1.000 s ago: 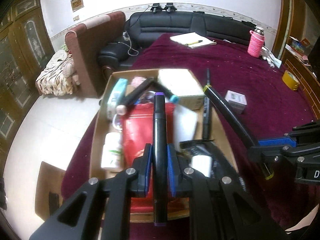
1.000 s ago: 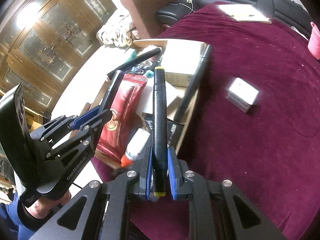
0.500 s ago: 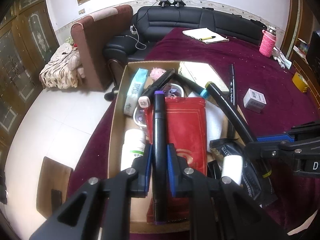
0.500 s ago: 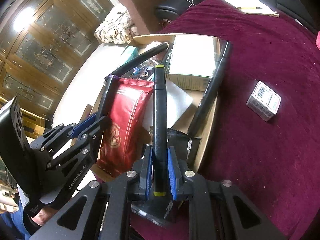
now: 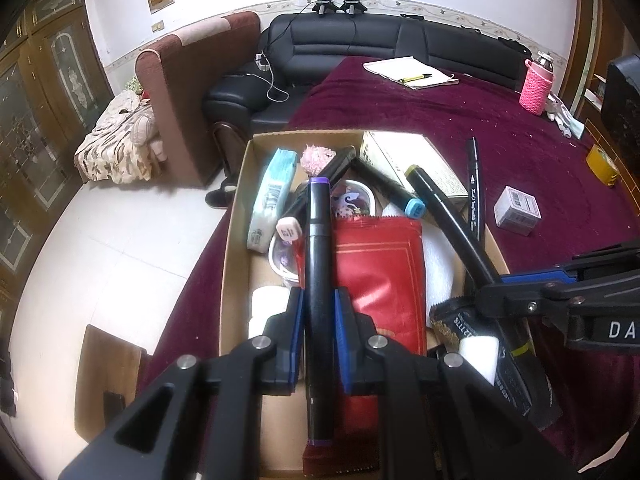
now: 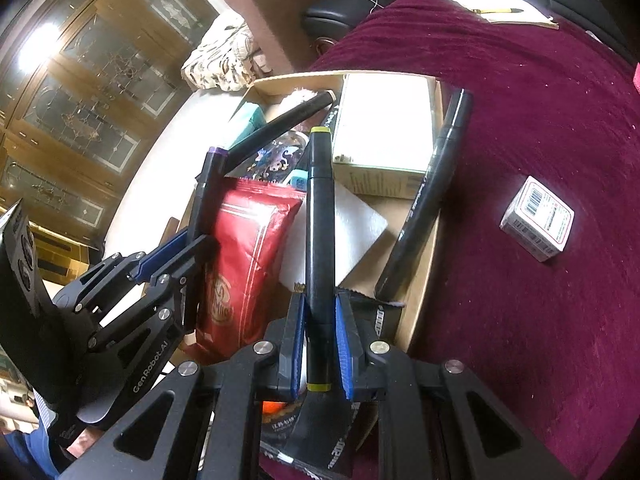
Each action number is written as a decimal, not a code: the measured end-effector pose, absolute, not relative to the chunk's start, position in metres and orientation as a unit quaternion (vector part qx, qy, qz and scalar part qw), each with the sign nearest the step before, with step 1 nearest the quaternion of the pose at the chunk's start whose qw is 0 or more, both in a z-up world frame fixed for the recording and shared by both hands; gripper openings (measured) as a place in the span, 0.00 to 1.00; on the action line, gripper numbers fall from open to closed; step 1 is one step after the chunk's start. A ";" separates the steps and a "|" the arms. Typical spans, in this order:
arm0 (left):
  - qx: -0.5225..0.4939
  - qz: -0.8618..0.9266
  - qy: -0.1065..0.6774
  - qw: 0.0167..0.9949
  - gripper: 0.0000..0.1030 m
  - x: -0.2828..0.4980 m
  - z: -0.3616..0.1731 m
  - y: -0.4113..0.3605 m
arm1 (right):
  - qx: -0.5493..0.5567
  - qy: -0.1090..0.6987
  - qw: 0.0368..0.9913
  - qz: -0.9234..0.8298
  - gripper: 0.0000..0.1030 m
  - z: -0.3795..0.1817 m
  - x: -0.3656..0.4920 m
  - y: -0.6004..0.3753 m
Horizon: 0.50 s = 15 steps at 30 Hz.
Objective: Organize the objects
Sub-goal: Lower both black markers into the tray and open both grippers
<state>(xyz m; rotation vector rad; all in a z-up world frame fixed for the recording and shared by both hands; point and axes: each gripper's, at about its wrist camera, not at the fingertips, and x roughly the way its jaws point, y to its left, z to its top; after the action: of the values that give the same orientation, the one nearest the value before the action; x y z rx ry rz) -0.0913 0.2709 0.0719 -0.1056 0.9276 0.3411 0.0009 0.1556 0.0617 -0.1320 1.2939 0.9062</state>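
Both your tools have dropped closer over the cardboard box (image 5: 236,240): left tool (image 5: 319,334) clamps a purple-capped marker (image 5: 318,280), right tool (image 6: 319,344) a yellow-capped marker (image 6: 319,220), their lower ends hidden.

Pouch (image 5: 380,272) in cardboard box (image 5: 236,216); pen (image 5: 474,184) on box's right rim; small carton (image 5: 517,210) on table right of box.

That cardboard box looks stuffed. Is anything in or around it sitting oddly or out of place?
Yes. The cardboard box is overfilled, with a red pouch and markers piled crosswise. One black marker lies askew across the box's right edge, half over the maroon cloth. A small white carton sits alone outside the box.
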 end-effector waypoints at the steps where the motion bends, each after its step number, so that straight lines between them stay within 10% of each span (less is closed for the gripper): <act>1: -0.050 0.162 0.445 0.879 0.14 -0.090 0.072 0.272 | -0.059 0.582 0.702 0.406 0.17 0.062 0.002 0.157; 15: -0.063 0.139 0.450 0.880 0.14 -0.068 0.077 0.291 | -0.060 0.588 0.702 0.397 0.17 0.060 0.010 0.176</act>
<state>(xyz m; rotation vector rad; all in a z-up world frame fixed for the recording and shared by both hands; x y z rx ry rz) -0.0677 0.2905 0.0772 -0.1317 0.9377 0.2900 0.0100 0.1757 0.0603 -0.1342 1.3094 0.8844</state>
